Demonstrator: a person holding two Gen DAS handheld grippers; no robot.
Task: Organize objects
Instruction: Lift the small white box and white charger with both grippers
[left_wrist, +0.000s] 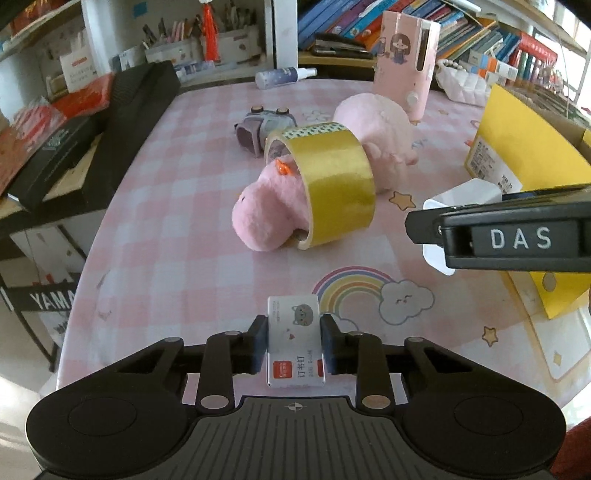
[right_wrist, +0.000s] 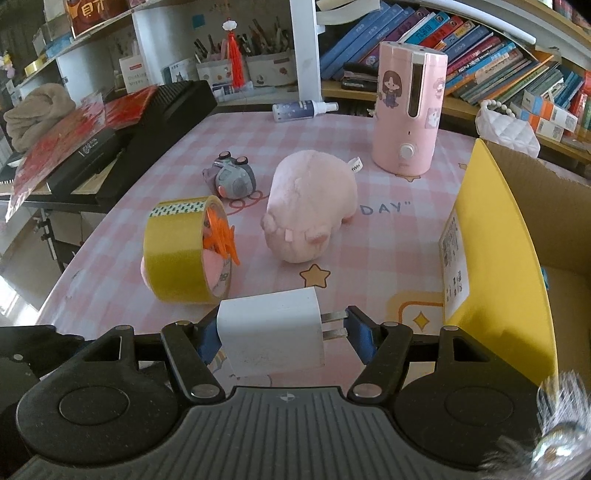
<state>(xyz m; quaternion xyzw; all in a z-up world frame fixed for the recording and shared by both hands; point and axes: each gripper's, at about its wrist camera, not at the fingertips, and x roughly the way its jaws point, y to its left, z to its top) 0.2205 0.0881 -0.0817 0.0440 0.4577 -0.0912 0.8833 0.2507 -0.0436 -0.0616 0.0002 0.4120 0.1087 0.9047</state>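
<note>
White charger (right_wrist: 271, 332) sits clamped in our right gripper (right_wrist: 282, 328), staple box (left_wrist: 295, 341) in our left gripper (left_wrist: 294, 341); the yellow carton (right_wrist: 491, 236) lies just right, nearer the right.

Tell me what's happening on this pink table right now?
A person holds a gripper in each hand. The left gripper is shut on a small staples box; the right gripper grips a white plug adapter. A tape roll, pink plush toy and yellow box sit on the table.
</note>
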